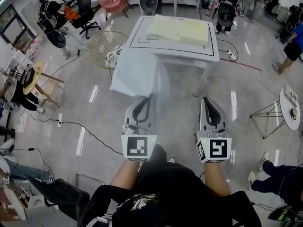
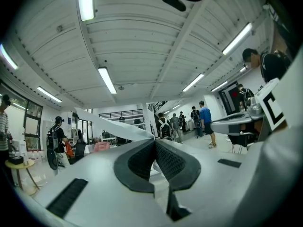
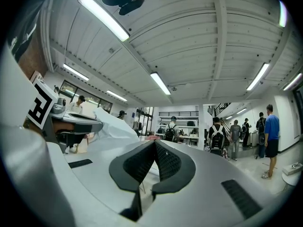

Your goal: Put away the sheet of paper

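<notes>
L gripper (image 1: 147, 100) (image 2: 155, 140): jaws closed on one edge of the sheet of paper (image 1: 135, 70) (image 2: 113, 125), with the pads pressed together and the paper pinched at the tips. The sheet is off the counter (image 1: 208, 56) and in the air. It spreads from the L gripper tips toward the far left, and in the head view its far edge overlaps the near-left corner of the counter. In the left gripper view the sheet runs up and to the left from the jaw tips as a long white band. R gripper (image 1: 207, 102) (image 3: 155, 142): jaws closed, pads meeting at the tips, nothing between them. It is level with the L gripper, to its right and apart from it, with no contact w/ the sheet. In the right gripper view the sheet (image 3: 106, 122) shows at left, beside the L gripper. Counter: white top, far centre, w/ a black rectangle outline drawn on it. A pale yellow board (image 1: 182, 30) lies flat on the far-right part of the top. A round wire chair (image 1: 97, 39) stands on the floor just left of the counter, partly behind the sheet. Both grippers are over the floor, on the near side of the counter.
</notes>
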The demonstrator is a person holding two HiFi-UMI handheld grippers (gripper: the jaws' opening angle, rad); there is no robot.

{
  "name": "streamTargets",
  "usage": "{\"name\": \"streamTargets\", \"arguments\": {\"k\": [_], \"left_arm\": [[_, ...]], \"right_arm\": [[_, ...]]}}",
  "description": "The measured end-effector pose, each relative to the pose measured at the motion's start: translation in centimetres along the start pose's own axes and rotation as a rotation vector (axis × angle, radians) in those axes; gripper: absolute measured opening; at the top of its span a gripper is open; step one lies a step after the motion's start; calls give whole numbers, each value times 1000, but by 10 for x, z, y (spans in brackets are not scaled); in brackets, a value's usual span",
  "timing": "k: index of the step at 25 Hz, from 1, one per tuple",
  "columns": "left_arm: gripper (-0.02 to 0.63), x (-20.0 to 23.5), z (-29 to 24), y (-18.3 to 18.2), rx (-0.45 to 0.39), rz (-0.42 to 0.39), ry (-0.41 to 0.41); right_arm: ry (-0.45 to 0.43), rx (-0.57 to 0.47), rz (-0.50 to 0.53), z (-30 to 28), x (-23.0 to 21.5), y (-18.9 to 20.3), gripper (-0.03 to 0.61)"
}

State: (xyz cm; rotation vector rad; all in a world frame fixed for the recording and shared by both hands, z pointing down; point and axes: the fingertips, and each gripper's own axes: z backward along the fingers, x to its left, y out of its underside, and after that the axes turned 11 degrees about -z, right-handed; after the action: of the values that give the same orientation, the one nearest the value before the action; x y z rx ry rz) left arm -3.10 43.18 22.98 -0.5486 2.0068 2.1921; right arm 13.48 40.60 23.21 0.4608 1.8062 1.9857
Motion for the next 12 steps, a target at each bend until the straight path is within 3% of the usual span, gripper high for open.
{"name": "streamTargets", "arguments": {"k": [12], "left_arm": [[2,-17,-23,-2,-24,-19,20]], "right_arm": [[0,-2,-6,-2,-19,7,-2]]}}
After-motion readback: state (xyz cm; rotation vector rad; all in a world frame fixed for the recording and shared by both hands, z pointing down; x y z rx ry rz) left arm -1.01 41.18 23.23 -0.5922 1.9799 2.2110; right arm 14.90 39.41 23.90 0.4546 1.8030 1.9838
